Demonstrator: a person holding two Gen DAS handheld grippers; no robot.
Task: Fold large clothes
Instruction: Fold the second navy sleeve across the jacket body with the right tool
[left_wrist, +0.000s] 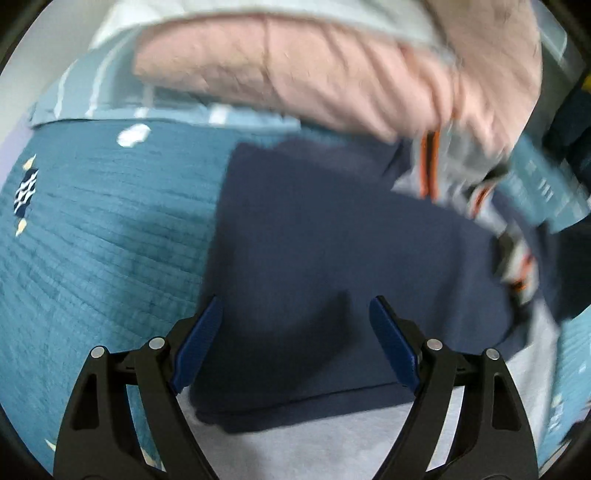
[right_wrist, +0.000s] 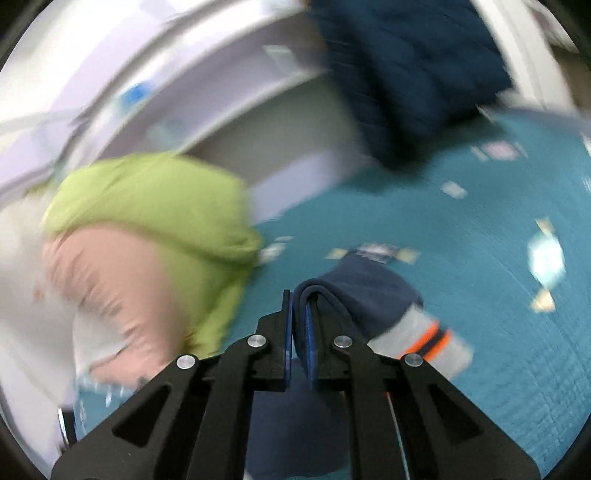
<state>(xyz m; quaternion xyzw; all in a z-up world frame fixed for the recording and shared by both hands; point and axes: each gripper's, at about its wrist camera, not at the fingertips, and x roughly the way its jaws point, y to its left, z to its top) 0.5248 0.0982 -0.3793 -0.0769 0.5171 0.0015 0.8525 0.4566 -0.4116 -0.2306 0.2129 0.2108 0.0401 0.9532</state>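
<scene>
- My right claw (right_wrist: 298, 332) is clenched on a fold of the navy garment (right_wrist: 364, 291); the cloth loops up and over the inner blade, and its grey cuff with orange stripes (right_wrist: 424, 338) trails off to the right.
- My left claw (left_wrist: 295, 332) is released, blades wide apart, hanging over the flat navy panel (left_wrist: 332, 251) and gripping nothing.
- The garment lies on the teal bedspread (left_wrist: 92, 240), which carries everything here. The folded body sits toward its near edge, and a striped sleeve (left_wrist: 428, 166) is lifted across the right side.
- Both views are smeared, so I judge the sleeve is mid-carry. To do it well I should keep the pinch firm and sweep low, so the sleeve lands flat on the panel instead of bunching.
- I would bring the left claw down on the panel's near edge to pin it, or the drag may pull the earlier fold askew.
- I should let go only when the cuff lies inside the panel's outline.
- A pink quilted bundle (left_wrist: 295, 70) and a lime-green garment (right_wrist: 155, 206) crowd the far edge, and I need to steer short of them.
</scene>
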